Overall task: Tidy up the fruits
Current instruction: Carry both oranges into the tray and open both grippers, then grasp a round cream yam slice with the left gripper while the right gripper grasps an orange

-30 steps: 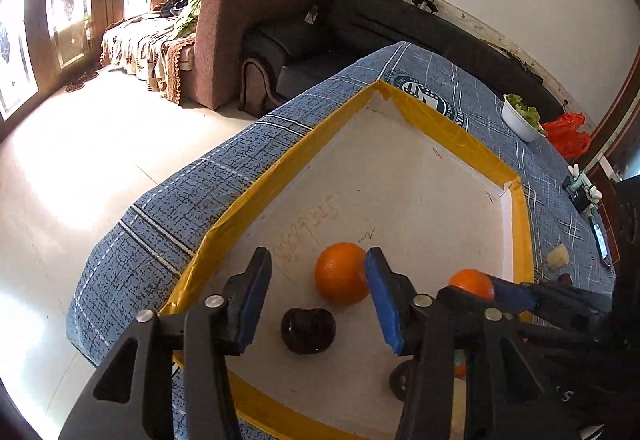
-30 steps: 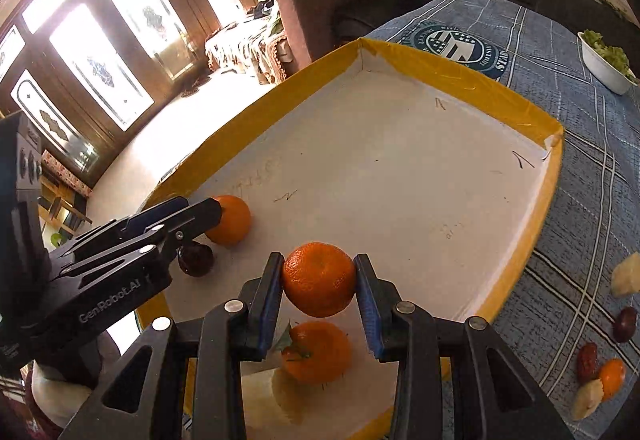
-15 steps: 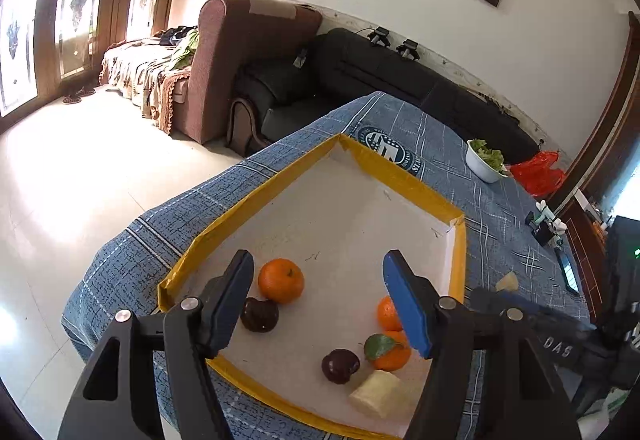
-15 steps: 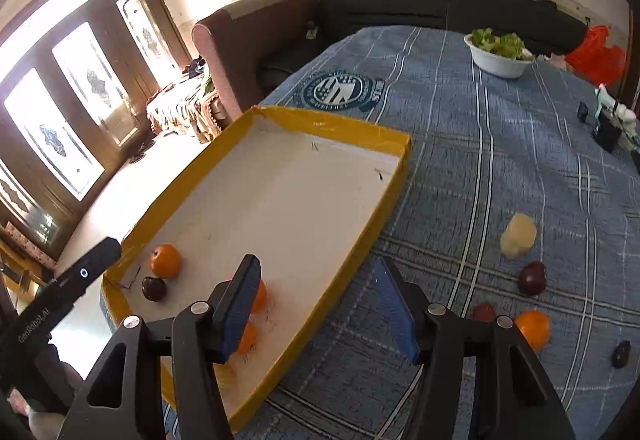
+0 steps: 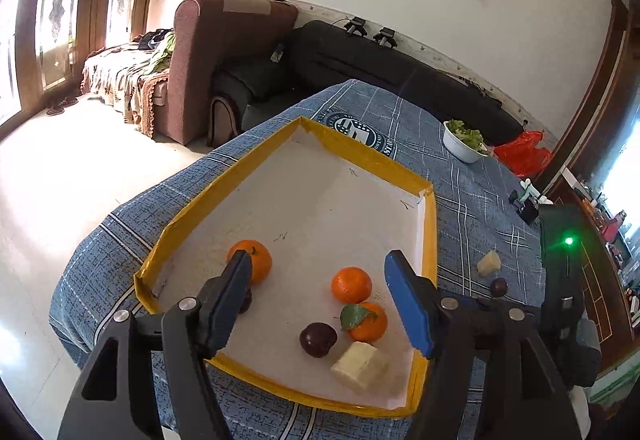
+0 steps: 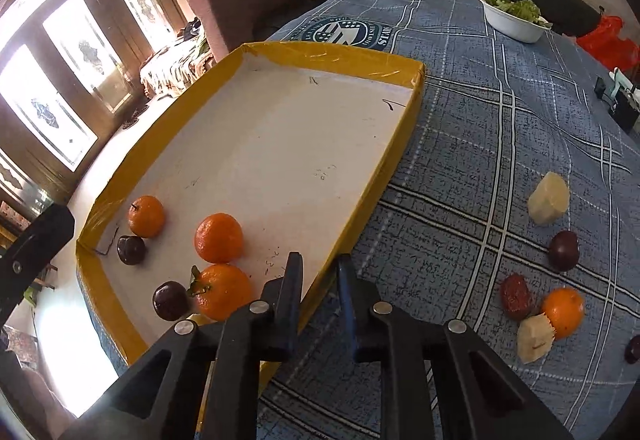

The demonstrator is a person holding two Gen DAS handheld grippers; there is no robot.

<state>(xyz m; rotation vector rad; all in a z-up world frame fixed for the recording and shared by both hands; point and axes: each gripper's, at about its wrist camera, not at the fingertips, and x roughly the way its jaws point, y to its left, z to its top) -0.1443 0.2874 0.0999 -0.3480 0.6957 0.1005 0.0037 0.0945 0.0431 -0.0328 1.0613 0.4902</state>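
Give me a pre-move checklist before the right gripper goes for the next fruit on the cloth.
1. Right gripper holds nothing: ok, nothing sits between its fingers.
2. Right gripper wide enough for an orange: not ok, the gap is narrow.
3. Left gripper out of the way: ok, open and empty over the tray.
4. Fruit left outside the tray: ok, loose orange, red date, dark plum and pale chunk lie on the cloth.
5. Loose orange free to grasp: not ok, the date and a pale wedge crowd it.
6. Room in the tray: ok, its far part is bare.
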